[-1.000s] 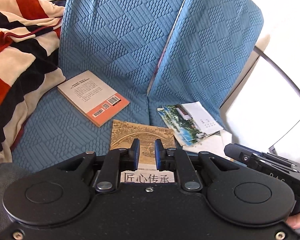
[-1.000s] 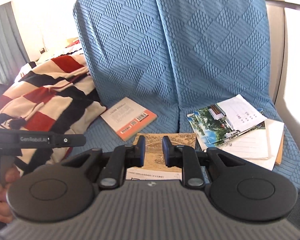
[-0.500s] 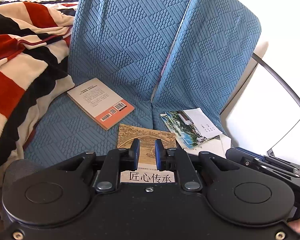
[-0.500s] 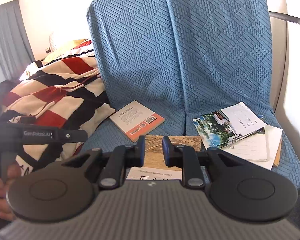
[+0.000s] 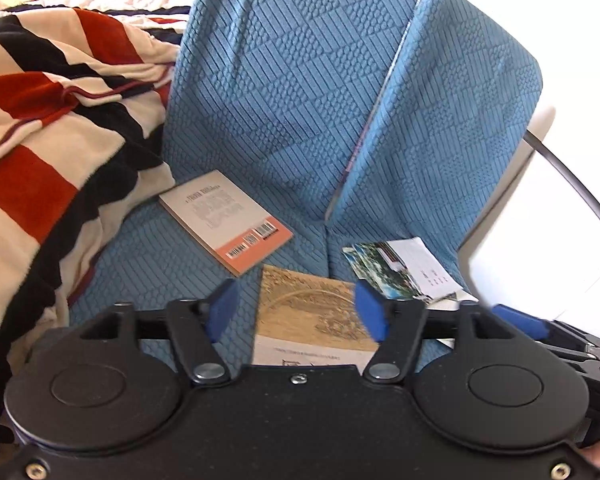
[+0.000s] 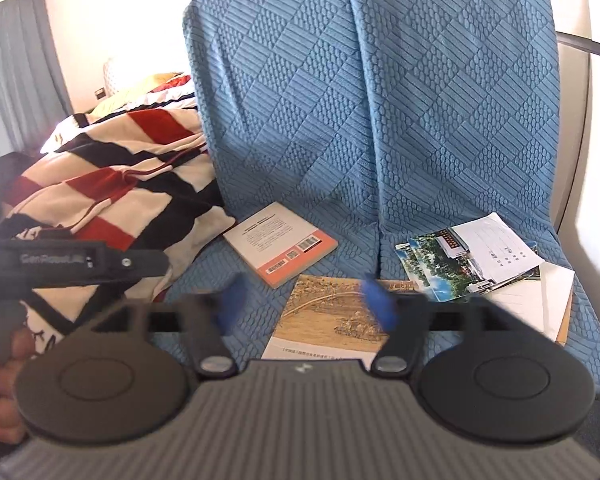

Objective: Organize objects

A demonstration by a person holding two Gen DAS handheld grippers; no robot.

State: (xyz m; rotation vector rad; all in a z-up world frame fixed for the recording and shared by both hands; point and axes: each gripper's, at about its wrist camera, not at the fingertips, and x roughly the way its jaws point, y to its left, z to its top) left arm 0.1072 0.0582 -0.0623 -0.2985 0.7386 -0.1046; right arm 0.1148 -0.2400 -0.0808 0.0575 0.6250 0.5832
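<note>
Fingers of both grippers (image 5: 298, 314) (image 6: 306, 306) are opening, empty, above the brown book (image 5: 312, 308) lying flat, long axis toward the seatback.

Ahead of our left gripper (image 5: 298, 314) lies a booklet (image 5: 312, 312) on the seat (image 5: 148, 272); book (image 5: 228, 226) beyond-left, postcards (image 5: 400, 270) beyond-right, blanket (image 5: 40, 152) far left.

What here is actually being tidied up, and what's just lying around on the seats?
Being tidied:
- orange-backed book
- brown book with the old painting cover
- photo postcards
- white sheets under them

Just lying about:
- striped blanket
- blue seat covers
- grey curtain
</note>
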